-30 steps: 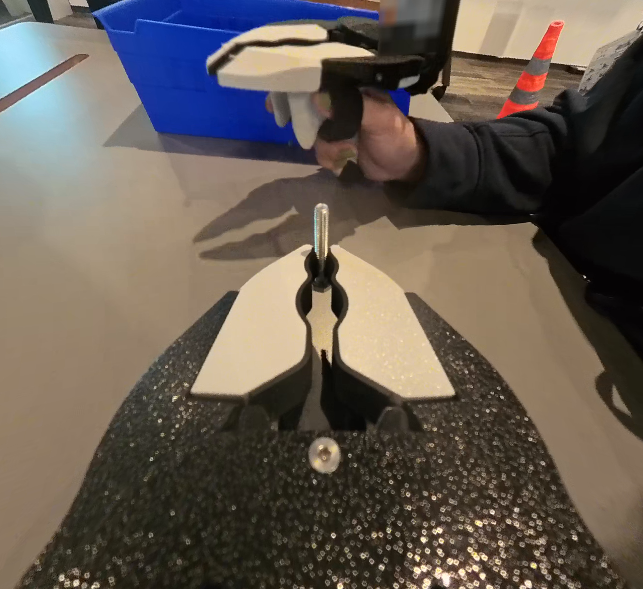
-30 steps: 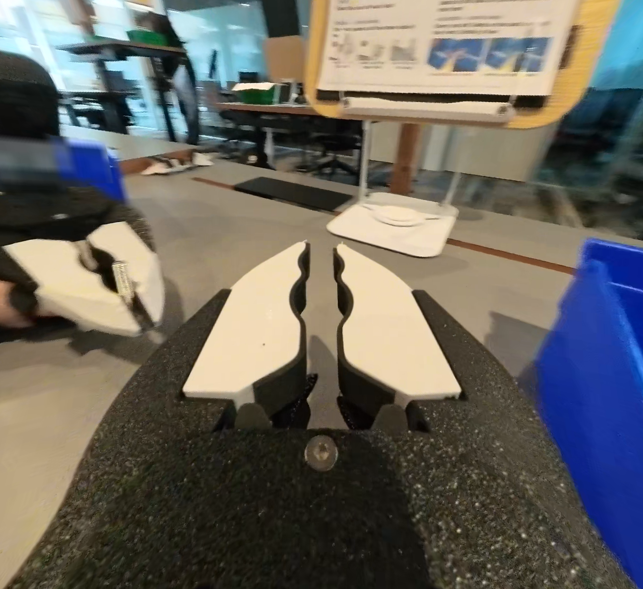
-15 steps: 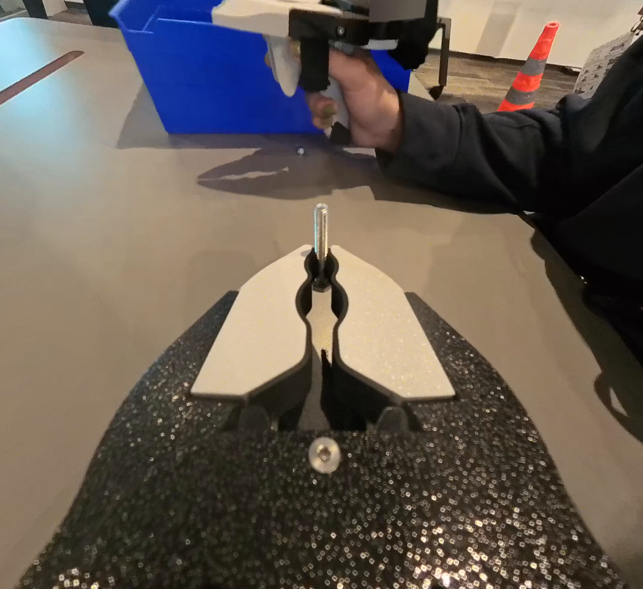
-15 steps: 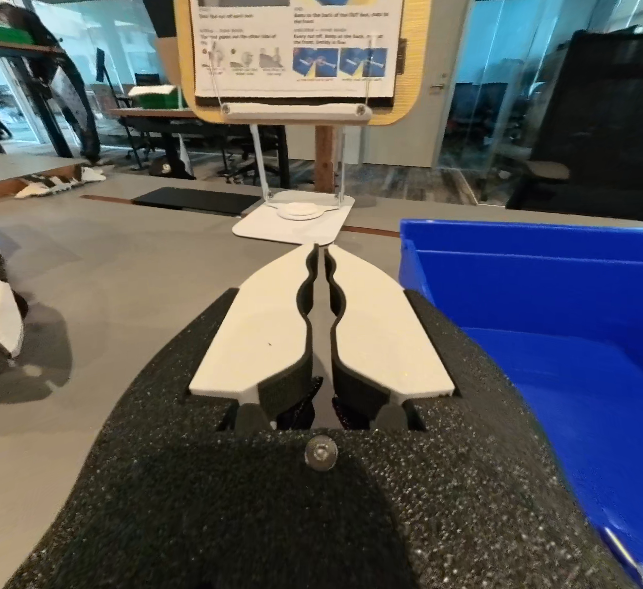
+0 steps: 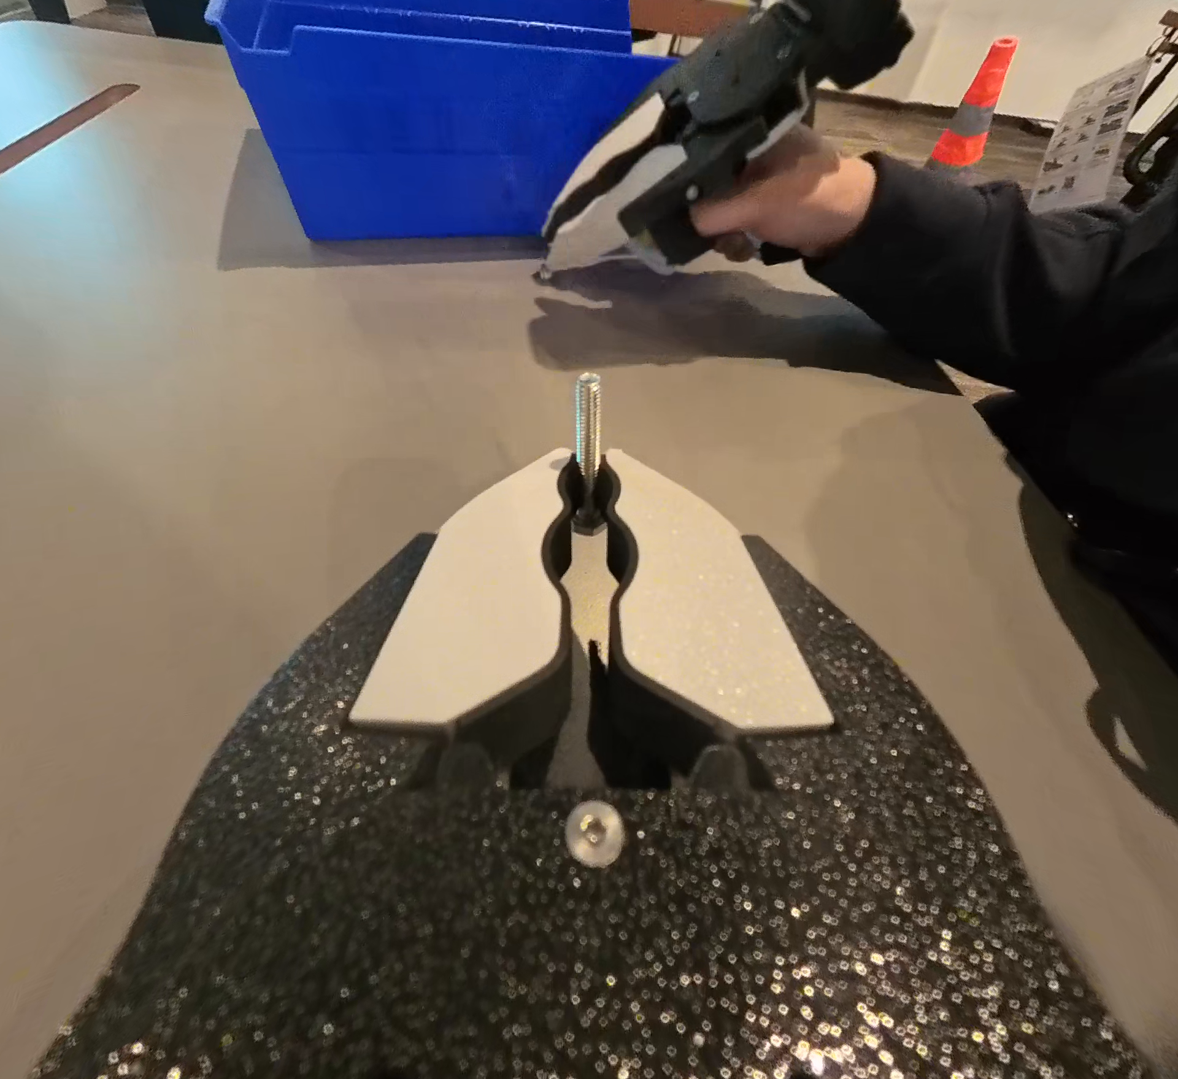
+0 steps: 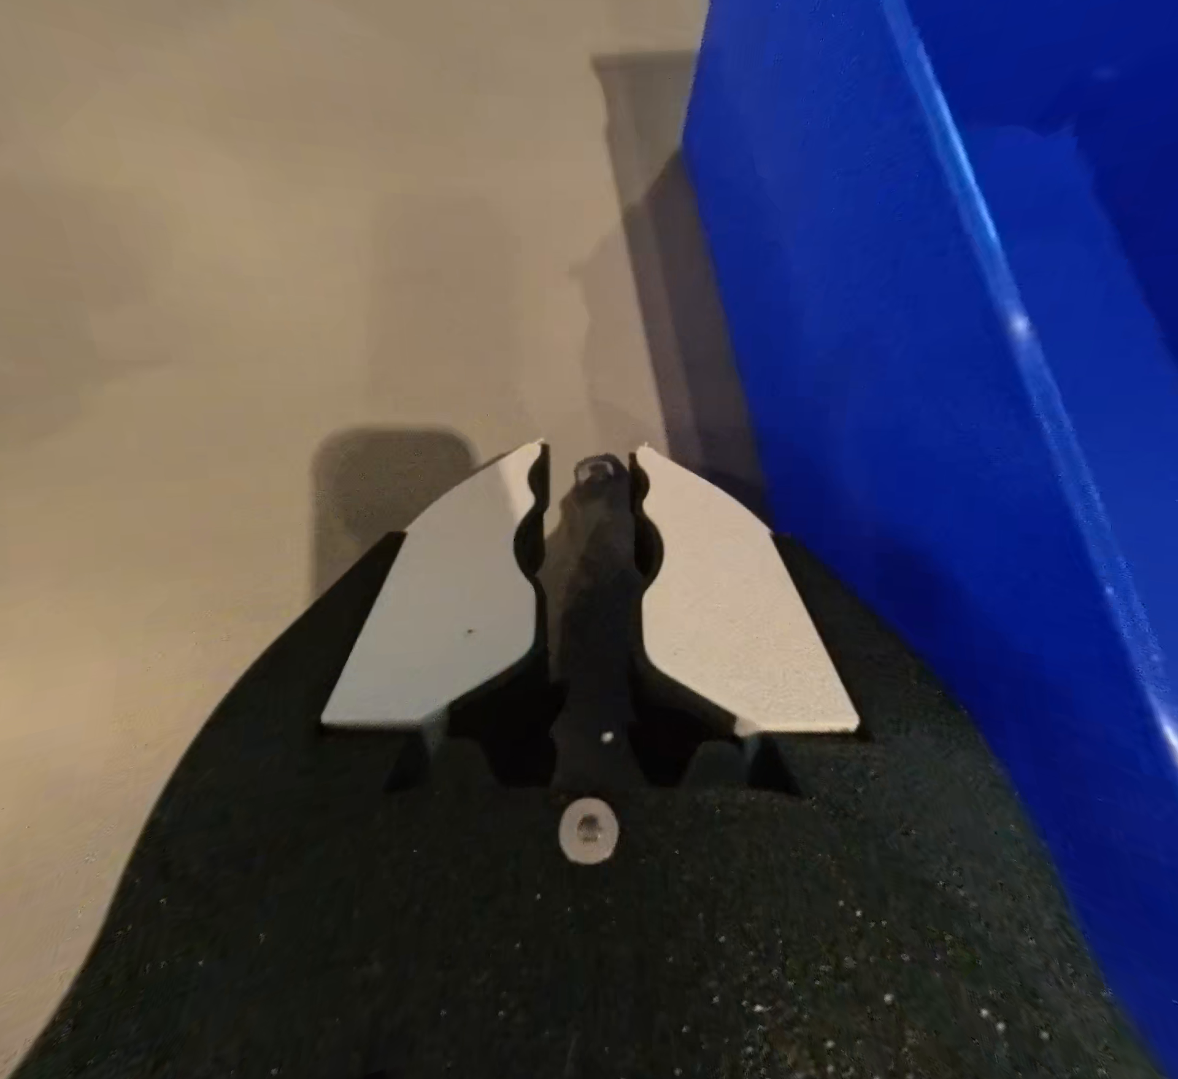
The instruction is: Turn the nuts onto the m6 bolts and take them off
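My left gripper (image 5: 588, 465) is shut on a silver m6 bolt (image 5: 587, 423) by its lower end and holds it upright, thread end up, above the grey table (image 5: 255, 411). My right gripper (image 6: 589, 455) points steeply down at the table, jaws open. A small nut (image 6: 593, 470) lies on the table between its fingertips, and neither finger seems to touch it. In the left wrist view the right gripper (image 5: 549, 261) tips sit over that nut (image 5: 543, 274), just in front of the blue bin (image 5: 433, 111).
The blue bin (image 6: 924, 347) stands close to the right of my right gripper. A person's hand and dark sleeve (image 5: 988, 283) reach in from the right. An orange traffic cone (image 5: 969, 111) stands on the floor beyond the table. About 20 cm separates my left fingertips from my right.
My right gripper swung from level beside the bin down to the table, and its jaws opened around the nut. The left gripper and bolt have stayed still.
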`<state>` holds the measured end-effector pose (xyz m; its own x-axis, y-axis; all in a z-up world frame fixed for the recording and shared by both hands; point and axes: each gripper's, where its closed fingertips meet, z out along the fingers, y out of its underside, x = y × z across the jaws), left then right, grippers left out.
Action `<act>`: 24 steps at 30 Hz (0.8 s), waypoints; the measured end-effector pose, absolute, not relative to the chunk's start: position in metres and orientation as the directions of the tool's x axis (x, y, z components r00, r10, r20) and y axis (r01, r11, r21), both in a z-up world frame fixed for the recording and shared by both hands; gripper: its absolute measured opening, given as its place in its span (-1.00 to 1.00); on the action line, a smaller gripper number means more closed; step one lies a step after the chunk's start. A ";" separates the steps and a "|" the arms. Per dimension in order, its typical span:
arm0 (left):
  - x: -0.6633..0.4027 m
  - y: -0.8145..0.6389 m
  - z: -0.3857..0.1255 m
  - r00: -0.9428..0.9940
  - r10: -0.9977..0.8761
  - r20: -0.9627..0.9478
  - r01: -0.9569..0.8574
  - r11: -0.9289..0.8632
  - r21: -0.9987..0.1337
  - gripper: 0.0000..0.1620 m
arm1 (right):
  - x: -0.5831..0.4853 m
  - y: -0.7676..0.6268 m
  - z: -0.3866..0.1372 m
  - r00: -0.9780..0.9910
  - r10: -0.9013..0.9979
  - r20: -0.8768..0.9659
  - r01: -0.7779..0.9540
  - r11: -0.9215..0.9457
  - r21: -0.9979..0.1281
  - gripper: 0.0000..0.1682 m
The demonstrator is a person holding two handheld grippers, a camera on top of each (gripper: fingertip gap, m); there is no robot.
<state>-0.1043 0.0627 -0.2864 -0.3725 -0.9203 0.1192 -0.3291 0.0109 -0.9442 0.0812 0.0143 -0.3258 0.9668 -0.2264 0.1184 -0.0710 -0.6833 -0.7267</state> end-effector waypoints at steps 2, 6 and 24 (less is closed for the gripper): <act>-0.104 0.062 -0.287 -0.374 -0.920 0.116 -0.331 0.015 -0.944 -0.94 | 0.084 0.014 -0.330 0.959 -0.234 0.159 -0.053 -0.700 -0.713 -0.74; -0.104 0.062 -0.288 -0.376 -0.920 0.115 -0.334 0.018 -0.942 -0.94 | 0.089 0.011 -0.341 0.954 -0.247 0.171 -0.074 -0.746 -0.662 -0.79; -0.104 0.061 -0.288 -0.377 -0.919 0.114 -0.337 0.022 -0.941 -0.94 | -0.068 0.038 -0.342 0.745 0.631 0.216 0.581 -0.456 -0.674 -0.86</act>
<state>-0.1038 0.0612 -0.2880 -0.3773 -0.9191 0.1138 -0.3368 0.0218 -0.9413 -0.0676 0.0379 -0.3423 0.7454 0.6308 0.2156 0.5810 -0.4562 -0.6740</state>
